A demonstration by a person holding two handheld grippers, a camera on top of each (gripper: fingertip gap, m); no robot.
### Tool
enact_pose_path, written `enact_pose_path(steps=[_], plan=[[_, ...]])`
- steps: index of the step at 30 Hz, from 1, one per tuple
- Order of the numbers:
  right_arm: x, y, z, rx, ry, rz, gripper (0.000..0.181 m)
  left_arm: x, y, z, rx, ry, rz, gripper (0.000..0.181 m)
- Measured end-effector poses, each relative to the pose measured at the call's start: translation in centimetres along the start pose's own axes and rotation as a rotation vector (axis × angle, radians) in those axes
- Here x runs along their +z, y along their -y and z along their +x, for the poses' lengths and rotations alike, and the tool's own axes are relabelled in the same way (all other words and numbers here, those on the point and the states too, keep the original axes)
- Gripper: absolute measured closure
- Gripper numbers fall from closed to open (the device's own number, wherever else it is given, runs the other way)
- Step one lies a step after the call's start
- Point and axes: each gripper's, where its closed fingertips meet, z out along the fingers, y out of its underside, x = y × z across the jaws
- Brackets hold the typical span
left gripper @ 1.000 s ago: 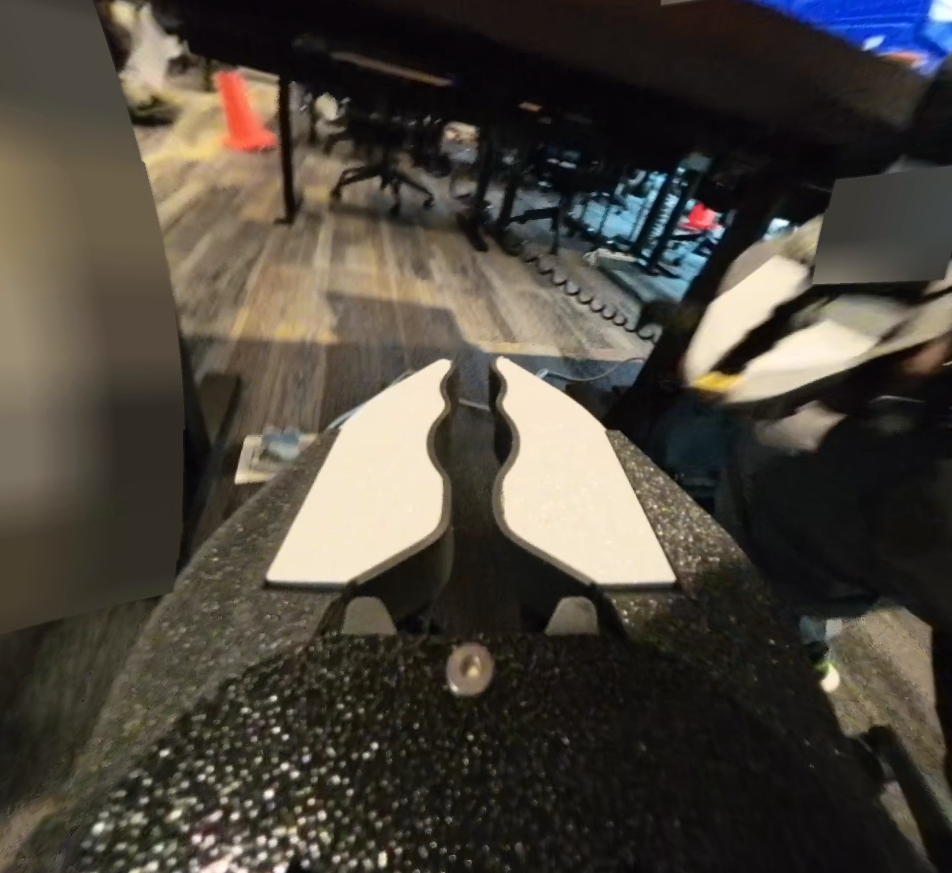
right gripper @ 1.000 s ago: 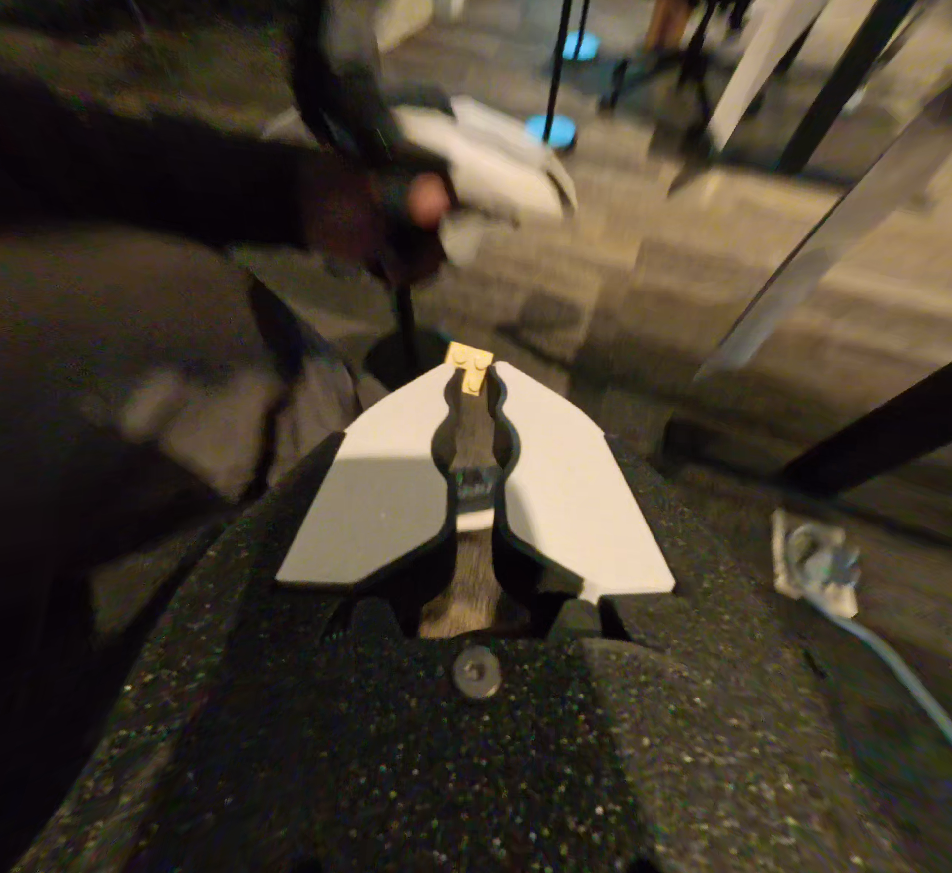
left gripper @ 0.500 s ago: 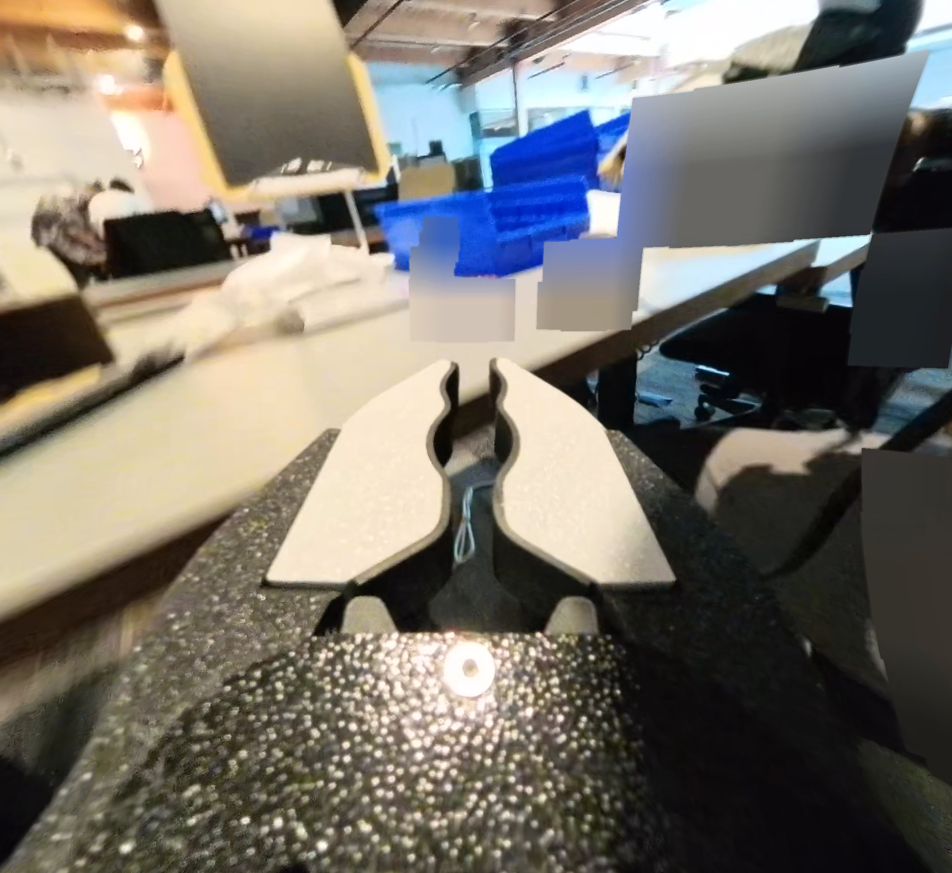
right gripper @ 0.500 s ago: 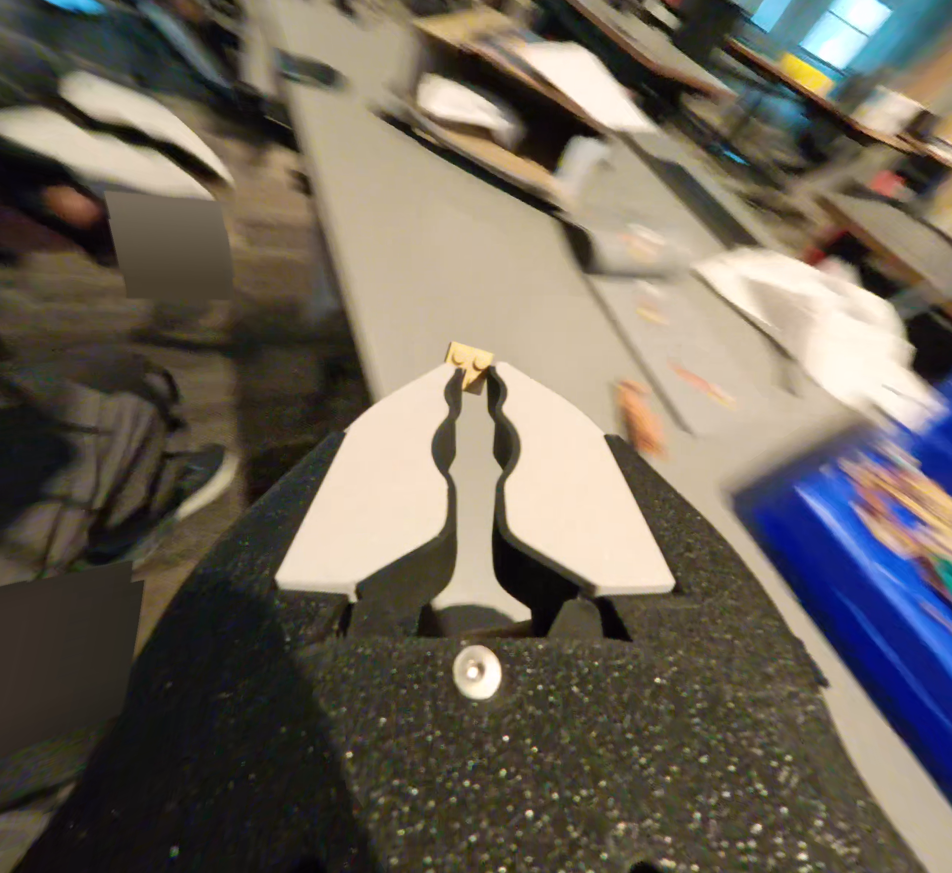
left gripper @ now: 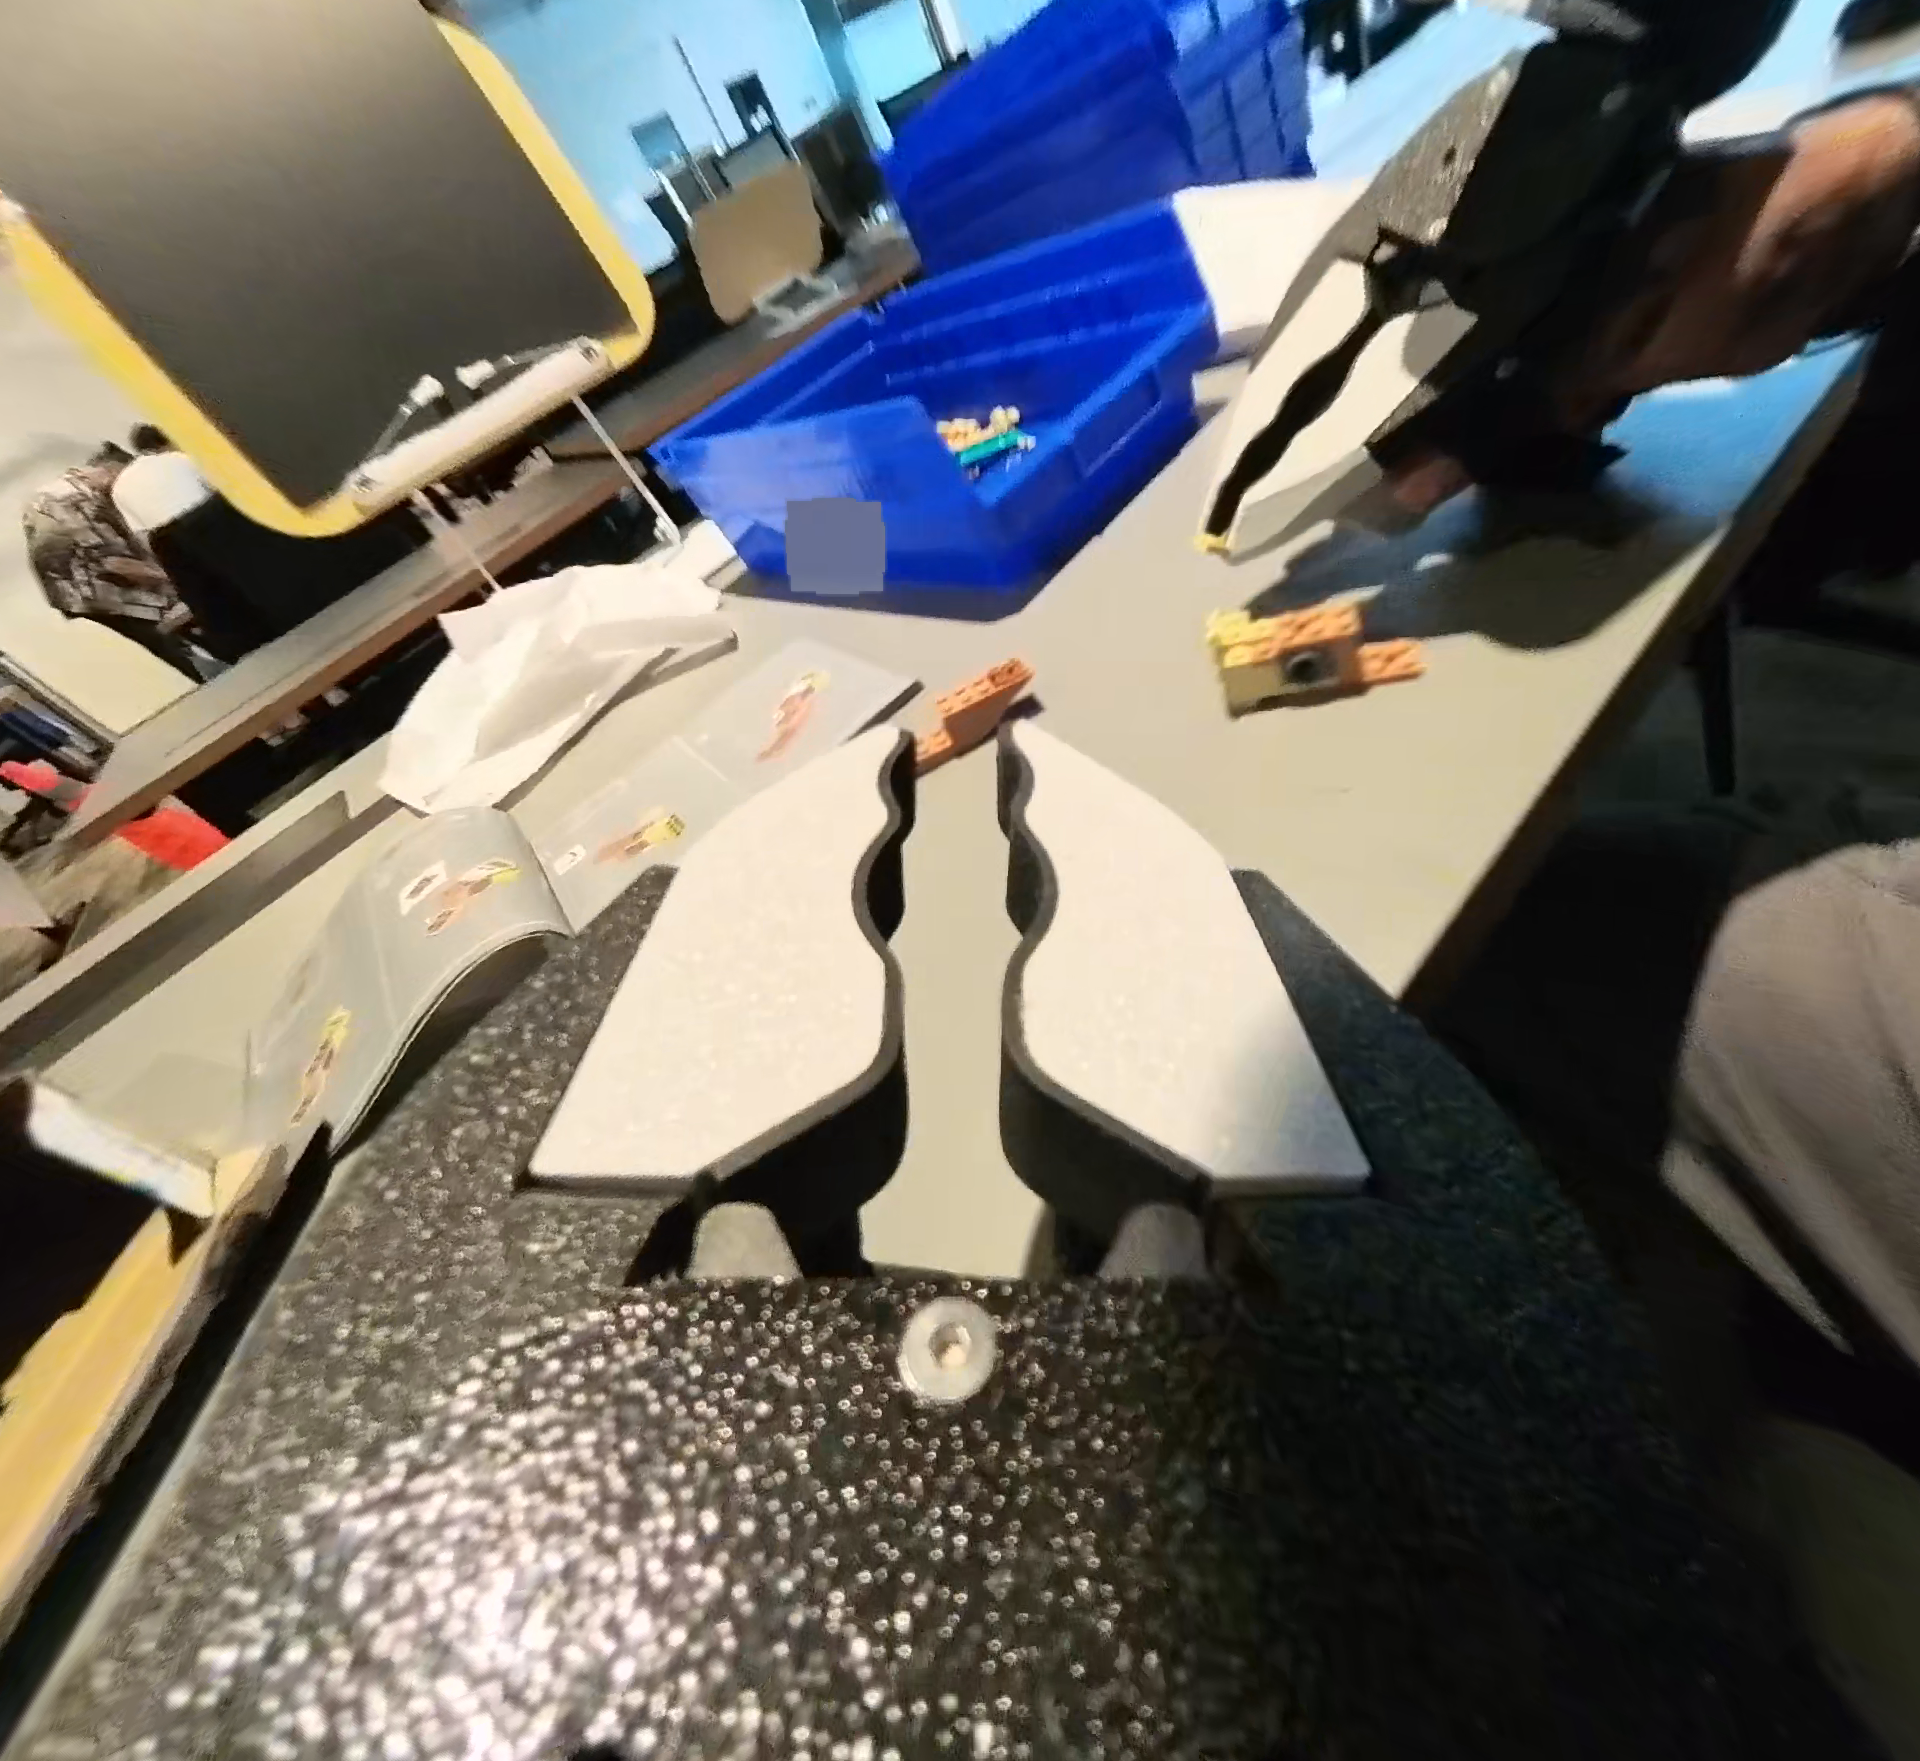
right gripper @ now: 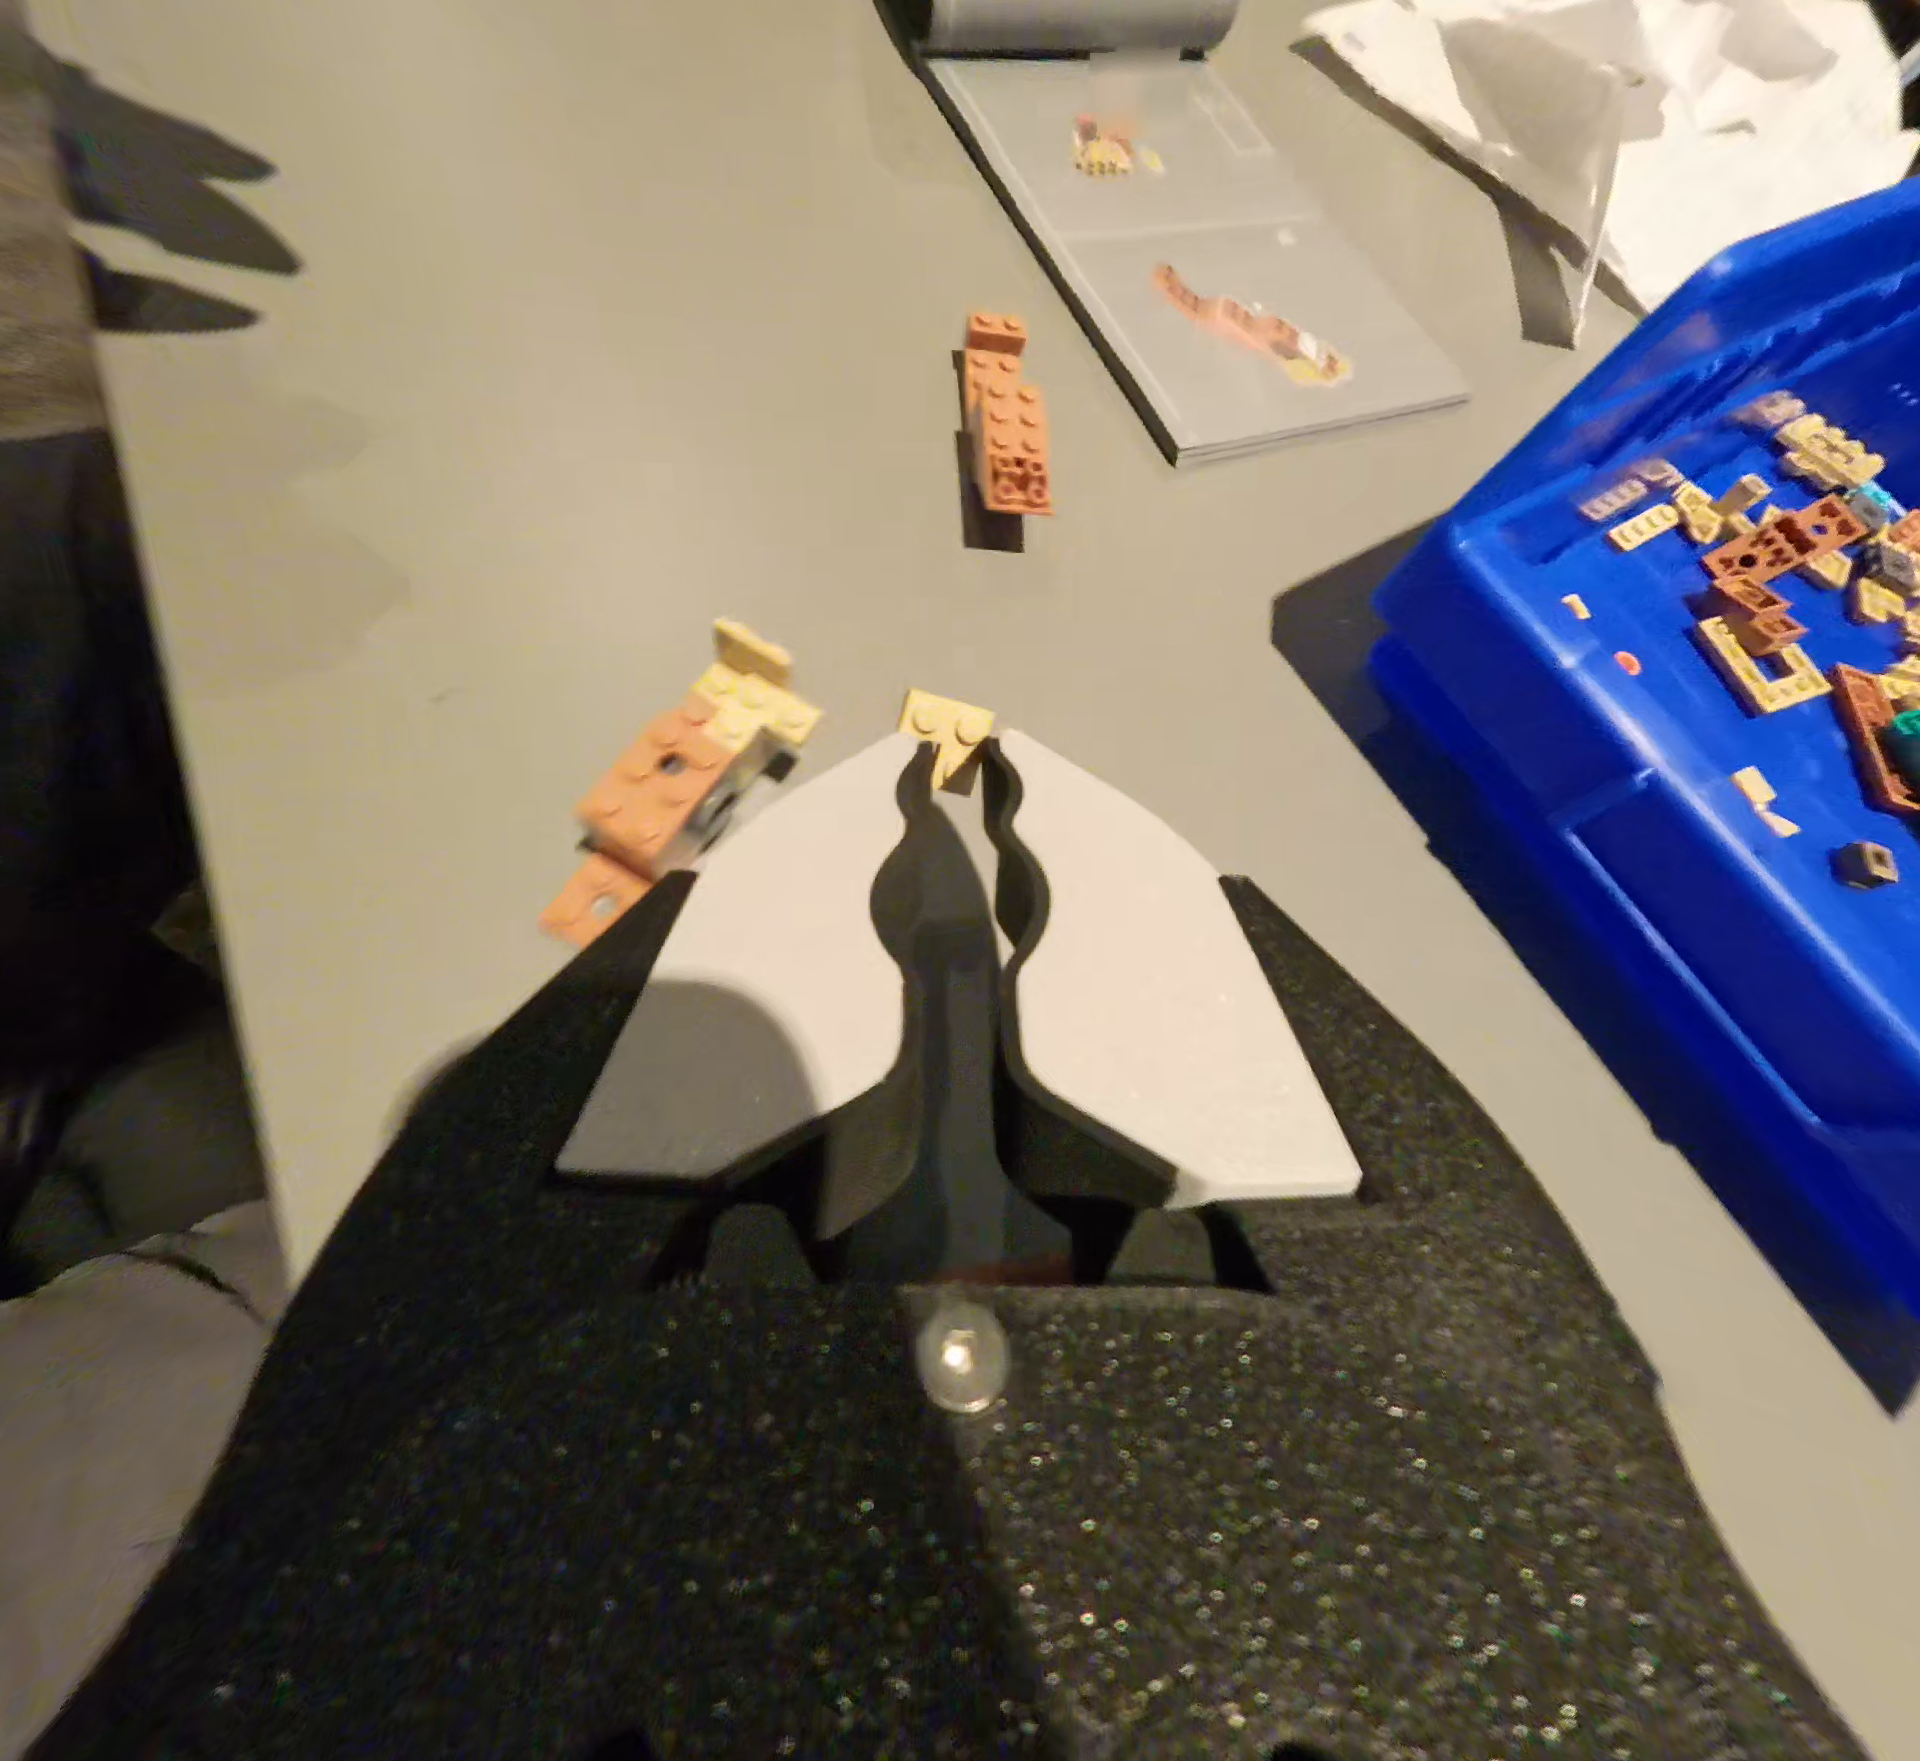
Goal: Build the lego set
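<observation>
My left gripper (left gripper: pixel 956 745) is open and empty, low over the grey table (left gripper: pixel 1299 828). A stepped orange brick piece (left gripper: pixel 971 709) lies just beyond its tips. My right gripper (right gripper: pixel 951 755) is shut on a small tan plate (right gripper: pixel 945 724), which sticks out past the fingertips above the table. It also shows in the left wrist view (left gripper: pixel 1216 542), held by a person's hand, tips pointing down. An orange and tan partial build (right gripper: pixel 686 776) lies just left of the right tips. In the left wrist view this build (left gripper: pixel 1299 657) sits below that gripper. The orange piece (right gripper: pixel 1003 412) lies farther ahead.
A blue bin (right gripper: pixel 1714 932) with several loose bricks stands at the right and also shows in the left wrist view (left gripper: pixel 1039 527). An open instruction booklet (right gripper: pixel 1226 277) and crumpled white paper (right gripper: pixel 1621 80) lie beyond. The table edge (left gripper: pixel 1558 828) runs along the right, by a person's lap. The tips of one gripper are about 20 centimetres away from the tips of the other. The orange piece (right gripper: pixel 1003 412) is closer to my right gripper, around 10 centimetres from its tips; the left tips are 15 centimetres off.
Both grippers swung up from below the table to over its top. The right kept the tan plate pinched throughout. The left stayed empty and its fingers spread slightly.
</observation>
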Motion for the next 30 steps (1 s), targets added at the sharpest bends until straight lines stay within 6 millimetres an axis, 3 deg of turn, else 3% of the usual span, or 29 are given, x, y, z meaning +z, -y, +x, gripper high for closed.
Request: enact_pose_path(steps=[7,13,17,20,30], plan=[[0.8,0.9,0.4,0.026,-0.02,0.017,0.173,4.8,-1.8,-2.9,-0.15,-0.136,-0.019,0.165],[-0.2,1.7,0.8,0.087,-0.087,-0.001,0.173,9.9,-3.6,-2.8,-0.18,-0.208,-0.1,0.161],[0.2,-0.3,0.8,0.133,-0.106,-0.101,0.173,12.5,-4.3,-1.4,-0.177,-0.298,-0.192,0.161],[0.9,-1.3,0.8,0.159,-0.118,-0.134,0.173,13.7,-3.7,0.1,-0.142,-0.385,-0.178,0.161],[2.5,1.1,1.6,0.243,-0.127,-0.066,0.173,14.5,-2.3,4.2,-0.087,-0.601,-0.146,0.161]])
